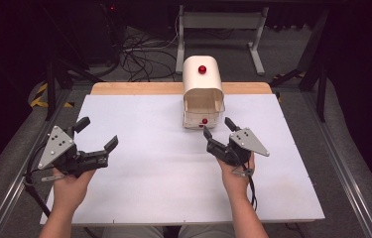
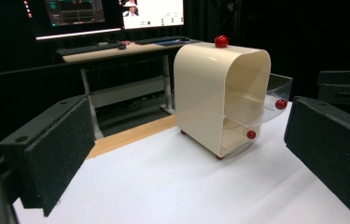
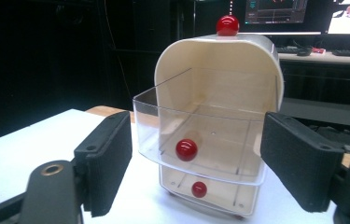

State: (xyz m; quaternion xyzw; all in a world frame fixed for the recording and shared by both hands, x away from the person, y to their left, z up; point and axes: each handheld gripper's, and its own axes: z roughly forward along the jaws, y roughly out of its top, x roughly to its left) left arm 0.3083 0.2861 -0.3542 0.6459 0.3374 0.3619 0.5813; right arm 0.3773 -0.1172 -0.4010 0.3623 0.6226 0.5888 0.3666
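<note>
A cream cabinet [image 1: 203,74] [image 2: 200,93] [image 3: 219,60] with a red ball [image 3: 227,24] on top stands at the far middle of the white table [image 1: 149,178]. Its clear upper drawer [image 3: 200,126] [image 2: 268,100] is pulled partway out and has a red knob [image 3: 186,149] on its front. A lower drawer with a red knob [image 3: 199,189] sits pushed in. My right gripper [image 1: 217,127] [image 3: 204,161] is open just in front of the drawers, its jaws wider than the knob and touching nothing. At the table's left, my left gripper [image 1: 98,132] [image 2: 189,154] is open and empty, pointing toward the cabinet.
A wooden strip [image 1: 139,88] runs along the table's far edge. Behind it stand a metal desk frame [image 1: 220,22] and floor cables [image 1: 139,54]. Monitors [image 2: 112,11] glow on a desk in the background.
</note>
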